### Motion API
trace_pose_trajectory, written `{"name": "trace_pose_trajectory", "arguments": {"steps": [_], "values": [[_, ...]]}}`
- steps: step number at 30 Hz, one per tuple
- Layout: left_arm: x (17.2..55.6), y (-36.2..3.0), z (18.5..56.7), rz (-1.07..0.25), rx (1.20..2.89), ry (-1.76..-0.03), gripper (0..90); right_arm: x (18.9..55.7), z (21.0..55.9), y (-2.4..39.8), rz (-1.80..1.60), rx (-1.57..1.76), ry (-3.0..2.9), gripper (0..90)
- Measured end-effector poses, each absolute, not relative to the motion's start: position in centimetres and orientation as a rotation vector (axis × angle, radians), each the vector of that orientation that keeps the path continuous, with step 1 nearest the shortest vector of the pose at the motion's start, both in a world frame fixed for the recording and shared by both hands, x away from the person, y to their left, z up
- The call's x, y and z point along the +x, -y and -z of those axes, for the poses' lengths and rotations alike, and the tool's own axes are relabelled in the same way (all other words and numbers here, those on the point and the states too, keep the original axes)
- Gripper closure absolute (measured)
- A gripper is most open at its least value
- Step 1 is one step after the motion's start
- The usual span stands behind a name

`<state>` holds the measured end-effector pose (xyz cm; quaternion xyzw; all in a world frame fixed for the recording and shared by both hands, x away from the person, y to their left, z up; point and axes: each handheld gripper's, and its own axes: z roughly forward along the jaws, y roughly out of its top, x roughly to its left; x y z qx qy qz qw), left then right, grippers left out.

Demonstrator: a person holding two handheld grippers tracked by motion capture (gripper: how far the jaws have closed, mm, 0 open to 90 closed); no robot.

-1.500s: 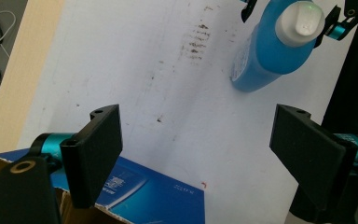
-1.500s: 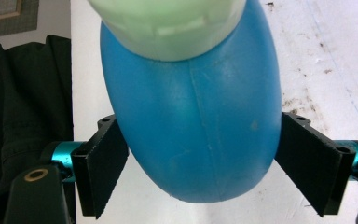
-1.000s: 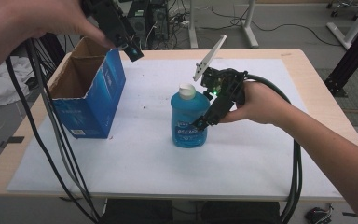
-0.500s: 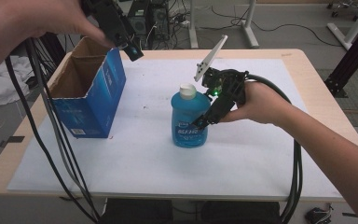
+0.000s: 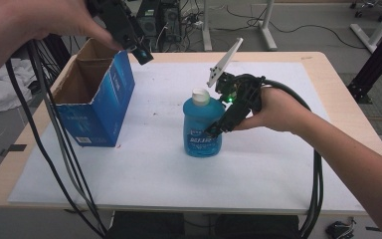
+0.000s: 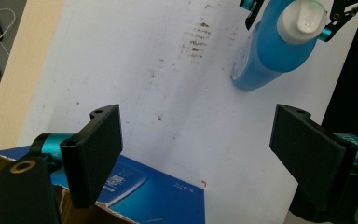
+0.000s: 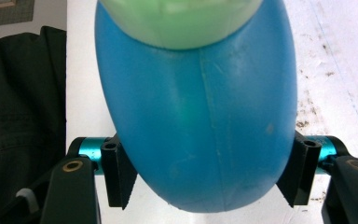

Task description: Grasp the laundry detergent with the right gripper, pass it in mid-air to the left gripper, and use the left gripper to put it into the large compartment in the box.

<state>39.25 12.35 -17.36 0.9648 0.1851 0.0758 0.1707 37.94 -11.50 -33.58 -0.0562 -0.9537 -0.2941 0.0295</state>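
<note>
At mid-table, on the white sheet (image 5: 258,164), the upright blue plastic bottle with a white cap (image 5: 202,128) is pinched by the right gripper (image 7: 207,179), whose jaws have just been closing. Grip should be kept square before lifting towards the open blue cardboard box (image 5: 95,102); the left gripper (image 6: 196,154) is held spread above it.

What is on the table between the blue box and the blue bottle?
Nothing: in the high view, bare white sheet separates the box from the bottle.

Black gripper (image 5: 218,128) jaws, teal fittings, black cables
</note>
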Motion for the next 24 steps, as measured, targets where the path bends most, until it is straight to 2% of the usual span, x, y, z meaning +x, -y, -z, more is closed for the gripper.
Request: {"name": "trace_pose_trajectory", "arguments": {"steps": [24], "values": [[39.23, -12.39, 17.38, -0.215, 2.74, -0.528, 17.1, 37.73, 33.95, 11.3, 0.909, -0.161, 2.951, 40.6]]}}
